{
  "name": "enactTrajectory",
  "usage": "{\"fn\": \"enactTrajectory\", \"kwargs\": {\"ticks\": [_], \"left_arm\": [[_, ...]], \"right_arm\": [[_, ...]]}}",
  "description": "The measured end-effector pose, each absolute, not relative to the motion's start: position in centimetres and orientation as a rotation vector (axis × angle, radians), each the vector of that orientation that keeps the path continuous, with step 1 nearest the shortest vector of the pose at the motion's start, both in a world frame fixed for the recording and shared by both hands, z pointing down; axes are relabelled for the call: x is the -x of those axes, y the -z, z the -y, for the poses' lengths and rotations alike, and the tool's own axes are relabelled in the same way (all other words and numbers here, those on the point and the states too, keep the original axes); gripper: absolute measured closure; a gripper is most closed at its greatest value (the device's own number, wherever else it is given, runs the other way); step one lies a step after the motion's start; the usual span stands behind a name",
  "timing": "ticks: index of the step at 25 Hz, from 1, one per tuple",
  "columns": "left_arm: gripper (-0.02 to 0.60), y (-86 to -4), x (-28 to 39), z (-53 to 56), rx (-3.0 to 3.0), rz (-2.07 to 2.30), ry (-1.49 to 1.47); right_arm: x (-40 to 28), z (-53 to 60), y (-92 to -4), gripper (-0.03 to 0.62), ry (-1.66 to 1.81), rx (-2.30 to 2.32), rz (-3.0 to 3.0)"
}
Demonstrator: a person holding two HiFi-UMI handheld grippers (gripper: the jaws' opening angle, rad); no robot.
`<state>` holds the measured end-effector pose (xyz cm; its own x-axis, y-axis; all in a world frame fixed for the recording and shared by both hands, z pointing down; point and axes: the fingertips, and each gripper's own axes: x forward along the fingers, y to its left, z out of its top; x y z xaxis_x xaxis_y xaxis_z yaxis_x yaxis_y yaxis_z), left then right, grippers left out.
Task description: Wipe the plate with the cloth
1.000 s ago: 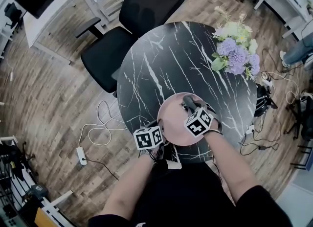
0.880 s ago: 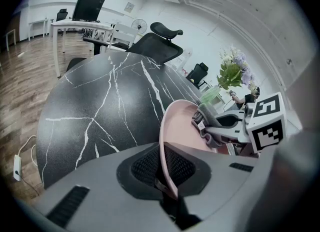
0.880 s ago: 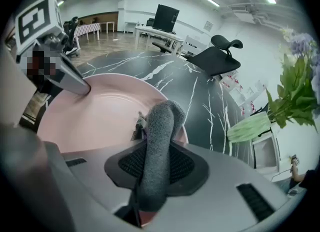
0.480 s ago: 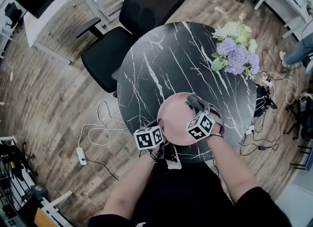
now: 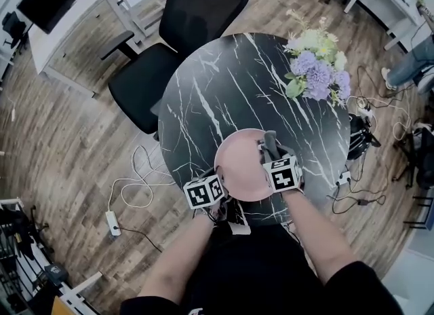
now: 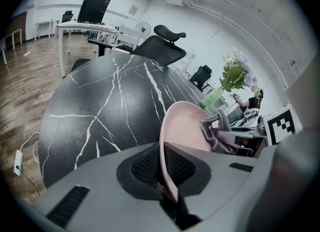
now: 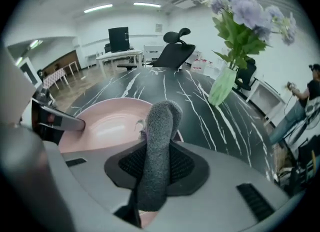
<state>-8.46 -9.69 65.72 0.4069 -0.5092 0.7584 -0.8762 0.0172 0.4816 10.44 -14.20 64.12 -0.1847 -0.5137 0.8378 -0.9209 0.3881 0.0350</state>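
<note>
- The right claw was clenched on a thick grey fleecy cloth, a folded roll of it standing up between the pads and out past the tips.
- Within the last second that claw rolled about its own line: in the head view its marker cube showed us a different face than a second before.
- In the same second it carried the cloth from the inner part of the round pale-pink plate out to its far right rim.
- We judged this to be one wiping stroke ending at the edge. The centre and right side looked covered, while the left half lay bare of the cloth.
- The left claw stayed clamped on the near left rim of the plate, the thin edge pinched between its pads, and it had not shifted.
- That steady hold is what let the stroke press on the plate without sliding it.
- The plate sat at the near edge of the round black white-veined marble desk. We could not tell whether its base lay flat or was tipped up.
- Farther off, the pale green vase of lilac and cream flowers stood well apart at the desk's far right, untouched.
</note>
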Motion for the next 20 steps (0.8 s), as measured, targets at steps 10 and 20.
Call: {"fn": "enactTrajectory", "kwargs": {"ticks": [10,20], "left_arm": [[0.548,-66.0,7.9,9.5,-1.643,1.231,-0.436],[0.548,-66.0,8.0,9.5,-1.627,1.256,-0.428]], "right_arm": [[-4.7,10.0,-64.8,0.485,-0.765,-1.070,1.941],[2.3,6.5,-65.2,0.485,-1.013,-0.880,2.017]]}}
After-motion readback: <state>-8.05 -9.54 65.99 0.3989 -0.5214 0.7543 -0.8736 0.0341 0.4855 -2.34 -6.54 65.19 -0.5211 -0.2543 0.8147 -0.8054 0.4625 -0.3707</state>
